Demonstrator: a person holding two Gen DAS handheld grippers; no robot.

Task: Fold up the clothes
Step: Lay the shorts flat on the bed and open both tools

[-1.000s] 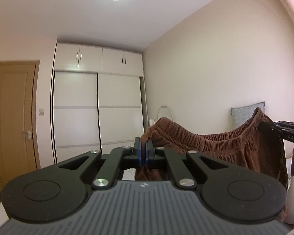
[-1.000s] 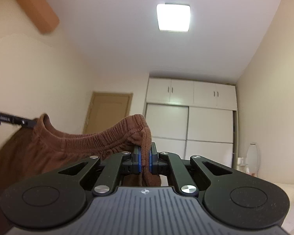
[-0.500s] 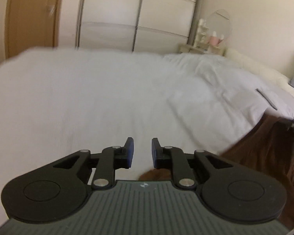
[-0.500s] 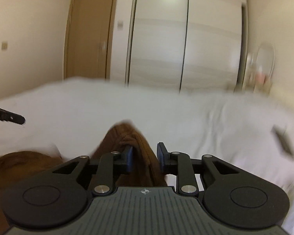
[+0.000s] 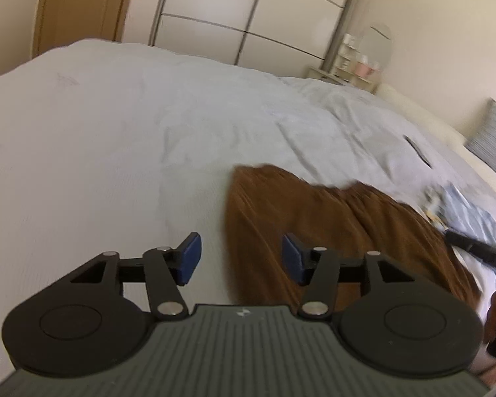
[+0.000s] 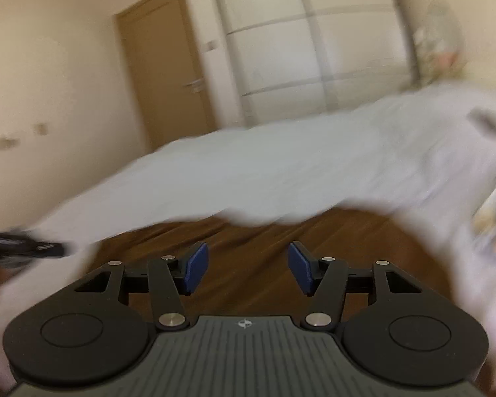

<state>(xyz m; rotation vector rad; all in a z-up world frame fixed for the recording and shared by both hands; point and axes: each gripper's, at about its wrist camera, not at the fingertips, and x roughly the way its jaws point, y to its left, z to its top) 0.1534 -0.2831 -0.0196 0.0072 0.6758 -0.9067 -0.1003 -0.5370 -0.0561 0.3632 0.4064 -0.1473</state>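
Both grippers are spread wide and hold nothing. Left gripper (image 5: 240,258) angles down over the left edge of the brown garment (image 5: 330,231), which lies on the white bed (image 5: 115,139). Right gripper (image 6: 247,269) hovers low over the same cloth (image 6: 248,241), tilted; that view is blurred.

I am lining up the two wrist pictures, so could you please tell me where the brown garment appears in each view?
Left wrist: the brown garment lies on the bed, centre to lower right, running under the right side of the gripper.
Right wrist: the garment is a blurred band across the lower middle, behind the open jaws.
Shared landmark: the wooden door.
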